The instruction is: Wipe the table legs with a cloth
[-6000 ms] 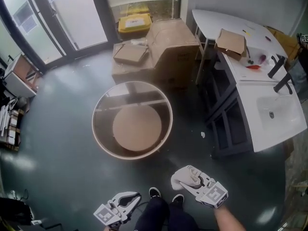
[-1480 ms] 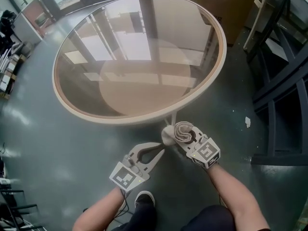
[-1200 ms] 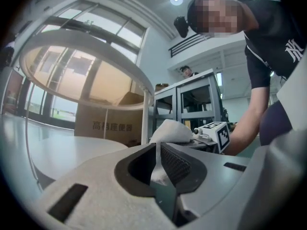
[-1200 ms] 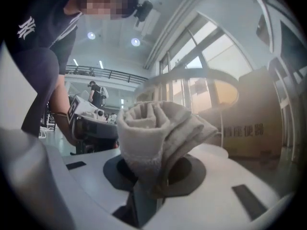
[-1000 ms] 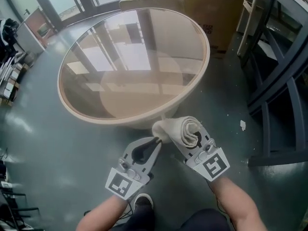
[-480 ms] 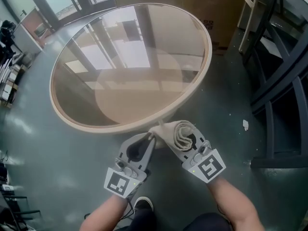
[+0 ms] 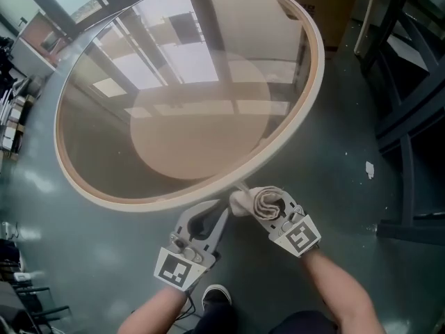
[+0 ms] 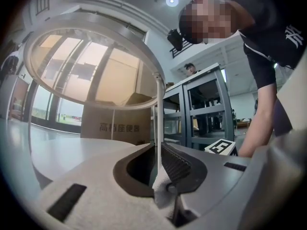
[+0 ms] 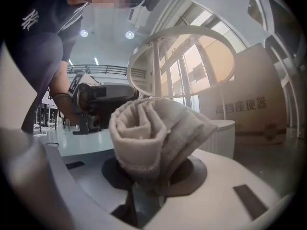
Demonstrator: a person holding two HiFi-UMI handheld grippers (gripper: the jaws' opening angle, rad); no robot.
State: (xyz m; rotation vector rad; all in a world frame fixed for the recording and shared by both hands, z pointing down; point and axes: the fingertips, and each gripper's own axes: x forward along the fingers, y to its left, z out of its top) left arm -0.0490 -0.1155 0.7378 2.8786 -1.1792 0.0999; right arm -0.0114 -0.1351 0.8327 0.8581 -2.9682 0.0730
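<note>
1. Left gripper [image 7: 222, 213] is pinched shut on a corner of the cloth [image 7: 256, 199], at the table's [image 7: 316, 82] 6 o'clock, just under the rim.
2. My right gripper [image 7: 272, 213] clamps the rolled bulk of the same cloth, just at the left one's 3 o'clock.
3. The thin white leg [image 8: 156, 128] rises straight ahead of my left jaws up to the rim. The cloth is right beside it, but I cannot tell if they touch.
4. From above, the rim and glass cover most of the leg.
5. A dark rack [image 7: 407, 186] stands at the table's 3 o'clock, with a white scrap [image 7: 369, 168] on the floor between. A box [image 9: 249, 109] sits beyond the table, and my shoe [image 7: 217, 296] is at 6 o'clock of the grippers.
6. Half a second ago the rim lay farther ahead; now it is just above the grippers. Six seconds ago I stood well away, with the cloth in the right gripper only.
</note>
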